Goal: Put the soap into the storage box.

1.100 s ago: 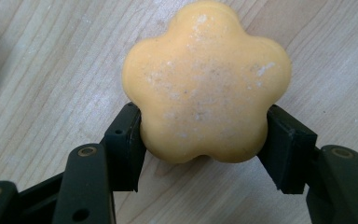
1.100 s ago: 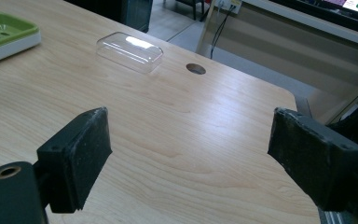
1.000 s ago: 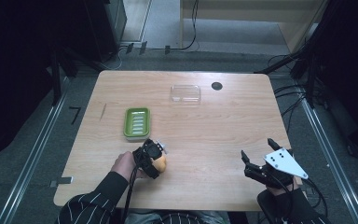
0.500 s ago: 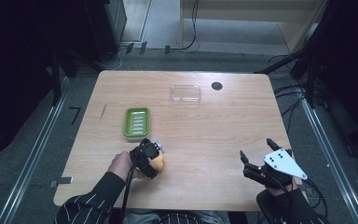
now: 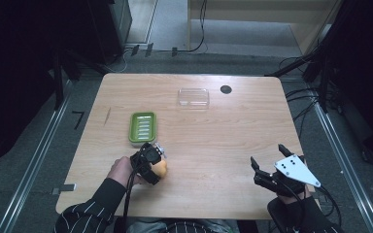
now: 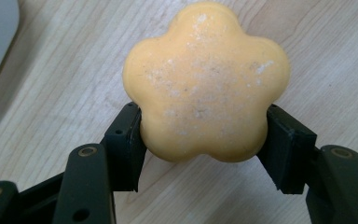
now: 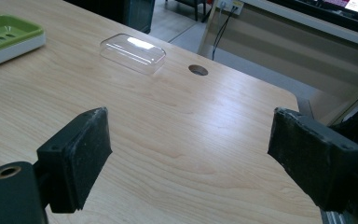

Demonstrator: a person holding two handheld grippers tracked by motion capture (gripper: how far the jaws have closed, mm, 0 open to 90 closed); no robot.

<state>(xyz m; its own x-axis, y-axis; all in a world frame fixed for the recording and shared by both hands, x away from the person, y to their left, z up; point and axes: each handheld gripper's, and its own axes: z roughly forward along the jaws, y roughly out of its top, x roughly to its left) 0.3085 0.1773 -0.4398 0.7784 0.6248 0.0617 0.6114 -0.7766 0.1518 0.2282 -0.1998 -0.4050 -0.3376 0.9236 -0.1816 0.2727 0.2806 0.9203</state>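
Observation:
An orange flower-shaped soap (image 6: 206,83) sits between the jaws of my left gripper (image 6: 205,144), which is shut on its sides just over the wood. From above, that soap (image 5: 161,168) and left gripper (image 5: 151,160) are at the table's front left, a little in front of the green soap dish (image 5: 143,127). My right gripper (image 5: 266,174) rests at the front right with its jaws spread wide and nothing between them (image 7: 189,158). A clear plastic lid (image 5: 193,96) lies toward the back middle, and in the right gripper view the lid (image 7: 133,52) lies far ahead.
A round cable hole (image 5: 226,89) is near the table's back edge, right of the lid. The wooden table (image 5: 223,141) has bare room across its middle. The green dish (image 7: 7,35) lies at the upper left of the right gripper view. Cables and metal rails run along the floor.
My left gripper with the soap has shifted slightly toward the green dish. The right gripper has stayed where it was.

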